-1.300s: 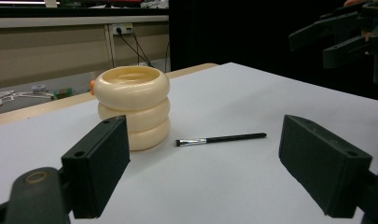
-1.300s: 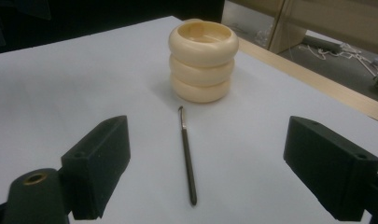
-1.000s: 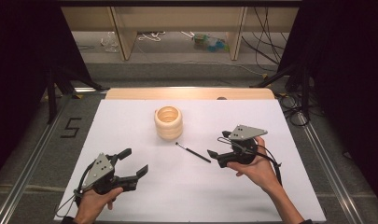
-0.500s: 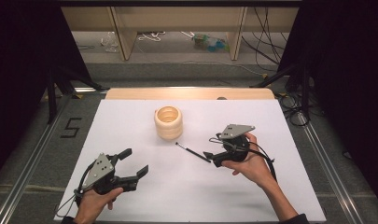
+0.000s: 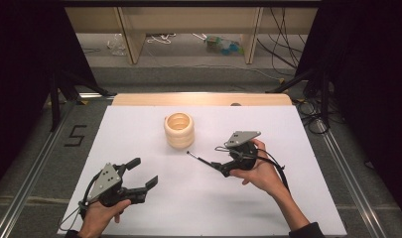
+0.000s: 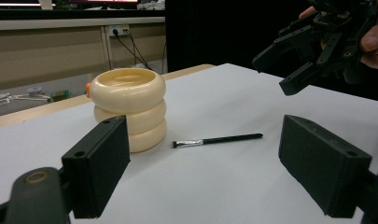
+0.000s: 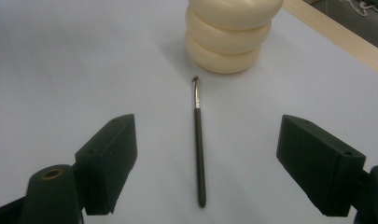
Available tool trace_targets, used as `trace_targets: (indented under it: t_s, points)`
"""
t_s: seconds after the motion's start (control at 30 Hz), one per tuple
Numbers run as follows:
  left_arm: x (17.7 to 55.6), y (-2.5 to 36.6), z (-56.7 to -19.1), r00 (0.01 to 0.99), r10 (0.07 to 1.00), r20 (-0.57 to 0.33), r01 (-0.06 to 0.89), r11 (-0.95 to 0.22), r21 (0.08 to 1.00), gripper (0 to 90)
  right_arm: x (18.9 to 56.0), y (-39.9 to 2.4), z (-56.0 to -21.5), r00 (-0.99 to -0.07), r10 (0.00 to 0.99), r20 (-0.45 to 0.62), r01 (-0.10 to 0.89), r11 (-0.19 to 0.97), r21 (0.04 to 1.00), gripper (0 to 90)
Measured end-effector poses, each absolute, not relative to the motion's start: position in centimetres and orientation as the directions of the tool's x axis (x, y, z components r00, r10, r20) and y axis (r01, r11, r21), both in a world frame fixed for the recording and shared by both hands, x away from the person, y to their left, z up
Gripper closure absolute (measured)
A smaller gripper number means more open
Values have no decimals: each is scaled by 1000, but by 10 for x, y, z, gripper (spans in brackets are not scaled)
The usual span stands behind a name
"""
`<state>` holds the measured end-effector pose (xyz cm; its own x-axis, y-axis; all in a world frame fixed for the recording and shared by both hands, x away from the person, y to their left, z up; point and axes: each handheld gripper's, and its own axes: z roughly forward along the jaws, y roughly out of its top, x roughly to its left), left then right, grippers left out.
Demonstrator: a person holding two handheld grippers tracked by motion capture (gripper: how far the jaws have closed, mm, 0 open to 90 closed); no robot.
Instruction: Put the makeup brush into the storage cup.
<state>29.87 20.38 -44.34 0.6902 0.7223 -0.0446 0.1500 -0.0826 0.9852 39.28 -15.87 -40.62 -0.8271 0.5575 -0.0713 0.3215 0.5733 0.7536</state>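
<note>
A thin black makeup brush (image 5: 201, 159) (image 6: 219, 139) (image 7: 199, 140) lies flat on the white sheet, bristle end toward a cream ribbed holder (image 5: 179, 130) (image 6: 129, 107) (image 7: 228, 37) that stands upright. My right gripper (image 5: 220, 169) (image 7: 203, 163) hovers low over the brush's handle end, open. Its jaws have just been closing slightly, and the handle lies between them untouched. My left gripper (image 5: 145, 172) (image 6: 205, 172) rests open near the front left, holding nothing. In the left gripper view the right gripper (image 6: 289, 65) hangs at the upper right.
The white sheet (image 5: 139, 129) covers most of the table, with a wooden edge (image 5: 198, 99) at the back. Metal rails run along both sides. Cables and shelving lie on the floor beyond the table.
The right hand has moved left and a little down toward the brush, so its jaws now straddle the handle end. The left hand has stayed in place.
</note>
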Motion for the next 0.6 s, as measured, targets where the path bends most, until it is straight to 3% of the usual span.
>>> trace_targets:
  t_s: [0.6]
  points:
    - [298,204,-443,689,723,-50,153,-77,985,165,408,-135,-411,-846,527,-83,327,635,700,217]
